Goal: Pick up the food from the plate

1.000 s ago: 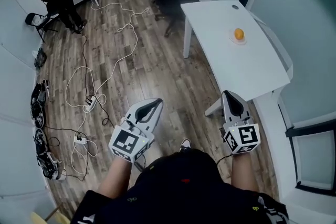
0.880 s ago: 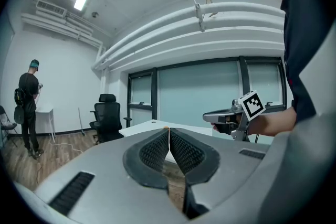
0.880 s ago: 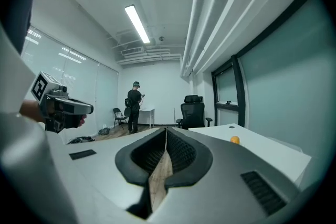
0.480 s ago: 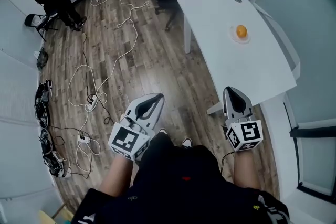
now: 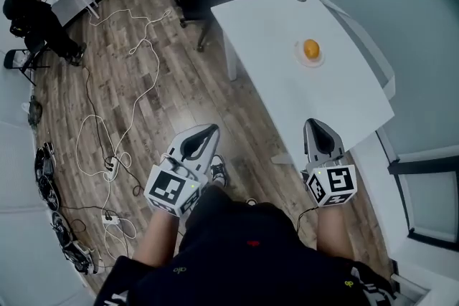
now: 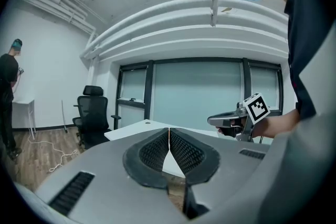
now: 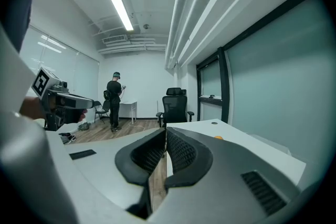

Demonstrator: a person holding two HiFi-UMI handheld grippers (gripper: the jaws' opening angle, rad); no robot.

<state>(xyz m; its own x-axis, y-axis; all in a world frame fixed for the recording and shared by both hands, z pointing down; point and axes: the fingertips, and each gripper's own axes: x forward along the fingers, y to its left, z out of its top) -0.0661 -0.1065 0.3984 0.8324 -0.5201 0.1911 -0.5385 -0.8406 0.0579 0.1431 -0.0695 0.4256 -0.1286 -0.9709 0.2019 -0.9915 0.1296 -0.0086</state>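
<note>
L gripper (image 5: 207, 131) & R gripper (image 5: 316, 128) both closed tight, nothing held. R tip at white table's (image 5: 276, 75) near edge. Orange food (image 5: 311, 49) on plate (image 5: 313, 63) well beyond, bare top btwn.

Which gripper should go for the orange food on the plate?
Right, probably. The right gripper is by the near edge of the white table, in line with the orange food on its plate; the left gripper hangs over floor, farther off. Both shut, empty.
</note>
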